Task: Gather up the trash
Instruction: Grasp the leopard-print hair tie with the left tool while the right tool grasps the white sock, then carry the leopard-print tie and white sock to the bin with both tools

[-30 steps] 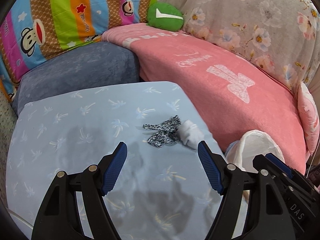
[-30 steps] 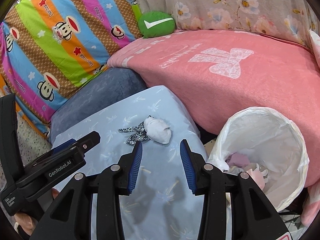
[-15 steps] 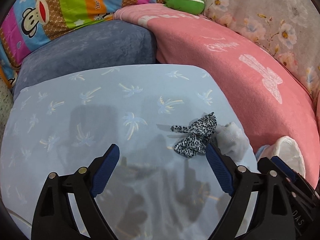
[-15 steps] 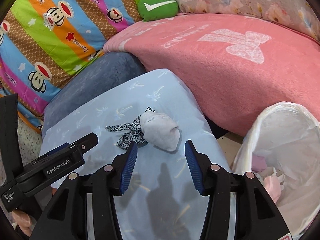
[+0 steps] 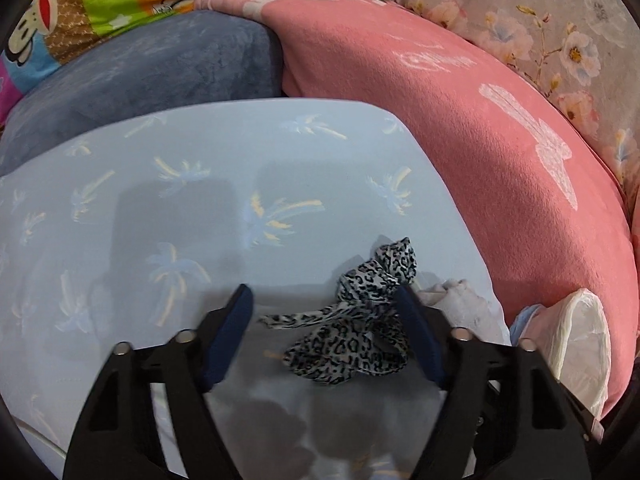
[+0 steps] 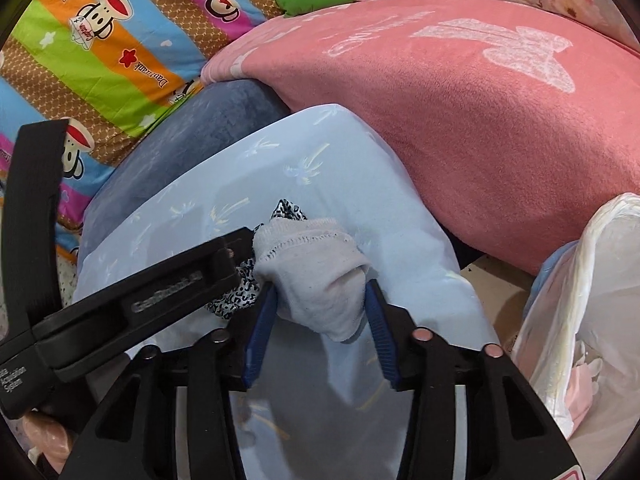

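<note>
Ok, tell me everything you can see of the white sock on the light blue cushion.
The white sock is a small, soft knit piece, slightly greyed, with a stitched seam across its upper part. It lies bunched on the light blue cushion, one end toward the camera. The right tool straddles it, both blue pads against its sides; its jaws have just been closing. The leopard-print strip lies against its left side, between the left tool's pads.
</note>
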Available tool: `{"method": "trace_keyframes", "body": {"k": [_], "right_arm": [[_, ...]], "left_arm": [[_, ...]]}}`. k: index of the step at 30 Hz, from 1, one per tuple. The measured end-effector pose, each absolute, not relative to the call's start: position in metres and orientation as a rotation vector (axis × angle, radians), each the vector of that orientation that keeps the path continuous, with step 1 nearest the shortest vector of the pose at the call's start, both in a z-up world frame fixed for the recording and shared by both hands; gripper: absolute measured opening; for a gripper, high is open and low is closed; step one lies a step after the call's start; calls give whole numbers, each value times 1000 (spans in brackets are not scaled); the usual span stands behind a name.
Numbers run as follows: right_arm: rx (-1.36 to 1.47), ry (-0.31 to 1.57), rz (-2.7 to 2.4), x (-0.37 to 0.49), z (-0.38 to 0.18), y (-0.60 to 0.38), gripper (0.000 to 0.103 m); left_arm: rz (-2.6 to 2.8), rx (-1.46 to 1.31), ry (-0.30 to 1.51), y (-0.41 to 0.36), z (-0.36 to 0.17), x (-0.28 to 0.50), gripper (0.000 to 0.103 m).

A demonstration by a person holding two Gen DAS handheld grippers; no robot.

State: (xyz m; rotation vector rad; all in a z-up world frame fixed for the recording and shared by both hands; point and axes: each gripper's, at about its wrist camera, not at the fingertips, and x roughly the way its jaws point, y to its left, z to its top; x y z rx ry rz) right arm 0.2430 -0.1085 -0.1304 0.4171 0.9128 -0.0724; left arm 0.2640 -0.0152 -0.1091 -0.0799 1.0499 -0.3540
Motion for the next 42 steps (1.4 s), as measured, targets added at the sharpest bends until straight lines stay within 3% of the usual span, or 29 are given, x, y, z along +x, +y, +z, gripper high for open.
{"method": "trace_keyframes", "body": {"k": [2, 5, 6, 25, 42], "right_arm": [[419, 920, -70, 242, -132, -108, 24], [411, 921, -73, 236, -130, -105, 18], [405, 922, -76, 233, -128, -104, 18], [399, 776, -73, 139, -48, -97, 16], [420, 666, -151, 64, 0, -128, 17]], "left_arm": [[-361, -88, 1066, -17, -112, 264, 49], [-390, -109, 1083, -15, -113, 262, 11], [-387, -112, 1087, -13, -113, 261, 7], [-368, -56, 919, 6, -38, 180, 3], [-475, -3, 815, -30, 6, 116, 3]]}}
